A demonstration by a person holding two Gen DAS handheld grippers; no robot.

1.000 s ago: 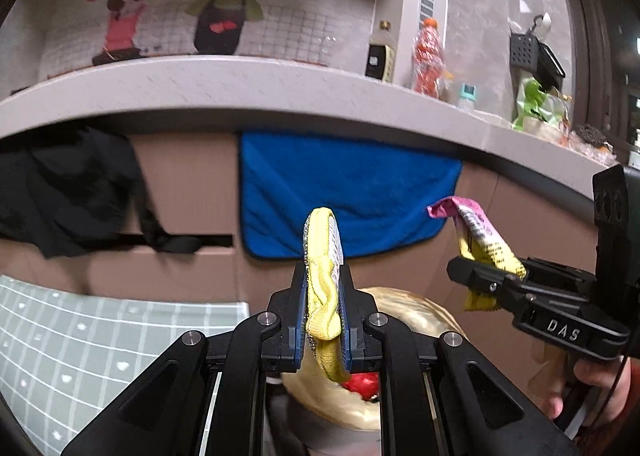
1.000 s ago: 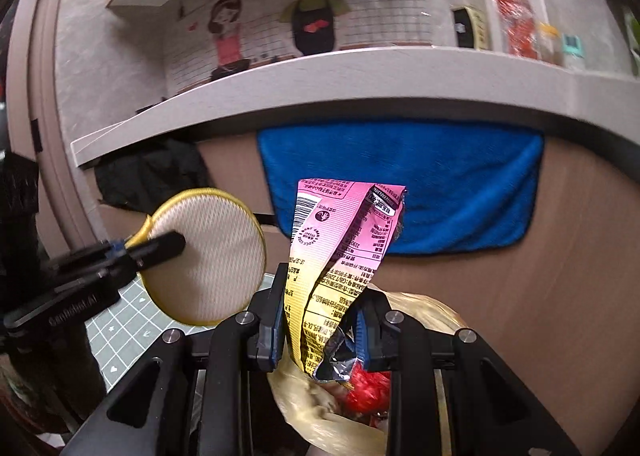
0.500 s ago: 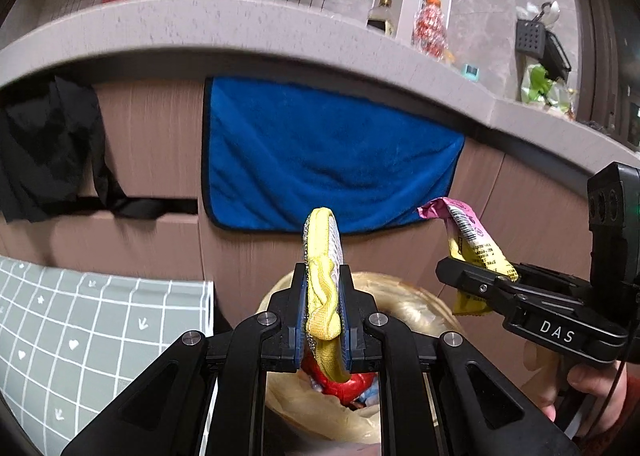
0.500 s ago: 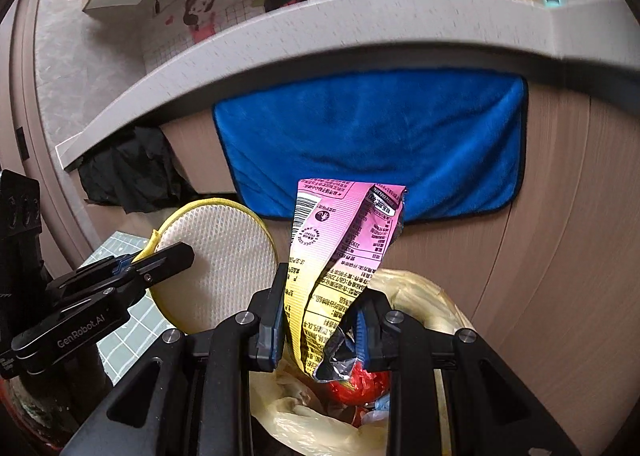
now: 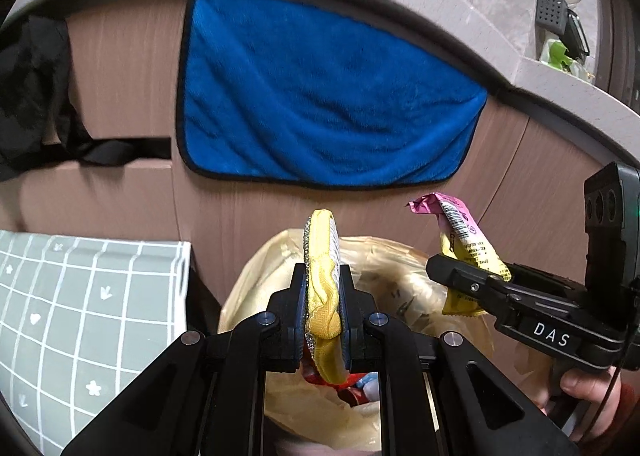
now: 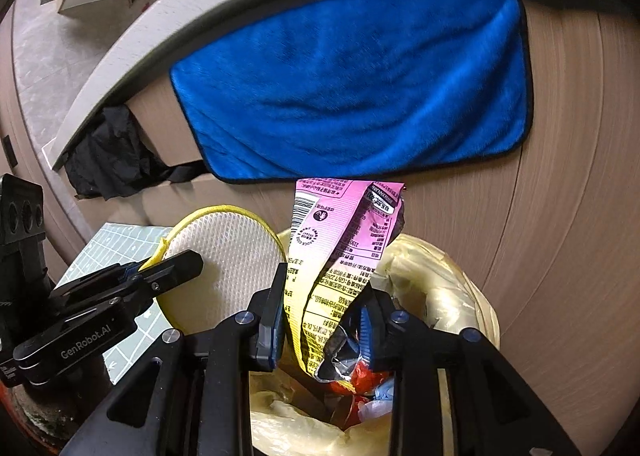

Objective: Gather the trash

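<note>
My left gripper [image 5: 323, 320] is shut on a round yellow-rimmed scouring pad [image 5: 322, 288], seen edge-on; in the right wrist view the pad [image 6: 224, 256] shows its white mesh face. My right gripper [image 6: 322, 330] is shut on a pink and yellow snack wrapper [image 6: 340, 252], which also shows in the left wrist view [image 5: 460, 240]. Both hang just above the open mouth of a bin lined with a pale yellow bag [image 5: 400, 268] [image 6: 452, 288], which holds red and blue trash [image 6: 368, 388].
A blue towel [image 5: 320, 95] hangs on the wooden cabinet front behind the bin, under a grey counter edge [image 5: 560, 95]. A black cloth [image 5: 32, 87] hangs at the left. A grey-green grid mat [image 5: 80, 316] lies left of the bin.
Both grippers have moved forward and tipped down toward the bin, still holding the pad and the wrapper. The bin mouth fills more of both views.
</note>
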